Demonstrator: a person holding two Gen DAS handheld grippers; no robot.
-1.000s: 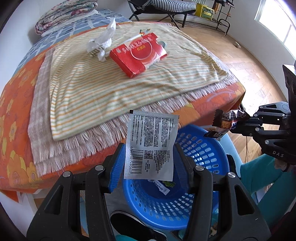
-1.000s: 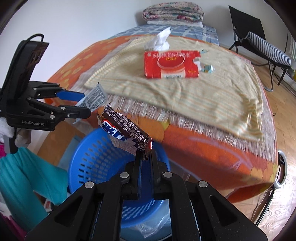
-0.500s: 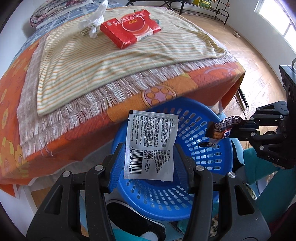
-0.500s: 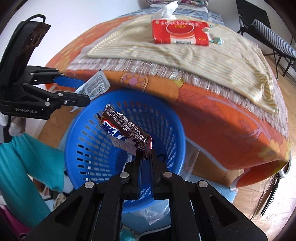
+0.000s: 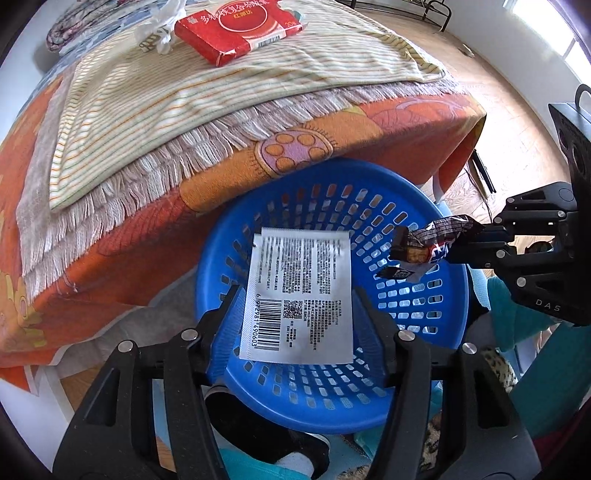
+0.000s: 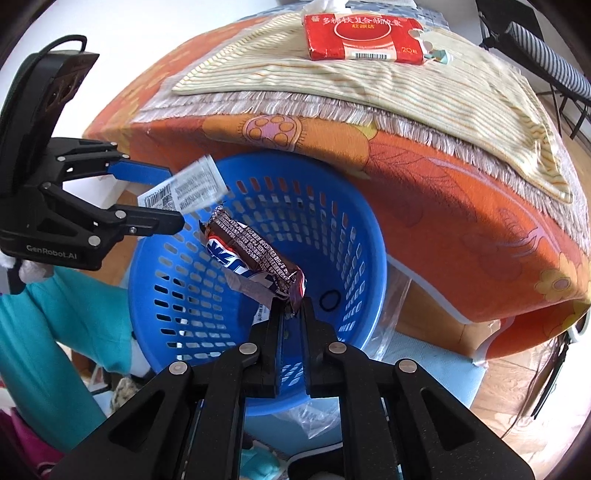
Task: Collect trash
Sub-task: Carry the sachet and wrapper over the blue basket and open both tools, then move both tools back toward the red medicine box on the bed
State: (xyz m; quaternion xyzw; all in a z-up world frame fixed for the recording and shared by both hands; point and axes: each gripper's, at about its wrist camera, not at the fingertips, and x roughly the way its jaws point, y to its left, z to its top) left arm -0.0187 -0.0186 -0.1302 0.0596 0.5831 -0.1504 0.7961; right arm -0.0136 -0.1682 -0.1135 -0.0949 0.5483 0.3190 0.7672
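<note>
A blue plastic basket point(image 5: 436, 354) stands on the floor by the bed; it also shows in the right wrist view point(image 6: 373, 240). My left gripper point(image 5: 299, 295) has its jaws wide apart above it. A white printed sachet point(image 5: 299, 291) sits between them, blurred; I cannot tell whether a finger still touches it. It also shows in the right wrist view point(image 6: 184, 188). My right gripper point(image 6: 288, 308) is shut on a brown candy bar wrapper point(image 6: 255, 258) over the basket, also seen in the left wrist view point(image 5: 428, 243).
The bed point(image 5: 332, 122) with an orange cover and a striped fringed cloth point(image 5: 184, 92) stands right behind the basket. A red tissue pack point(image 5: 236, 27) and crumpled white plastic point(image 5: 159, 26) lie on it. Teal clothing point(image 6: 74, 332) lies beside the basket.
Both grippers have moved down and forward over the basket. The left jaws stand as wide as before; the sachet now looks blurred and sits a little lower between them.
</note>
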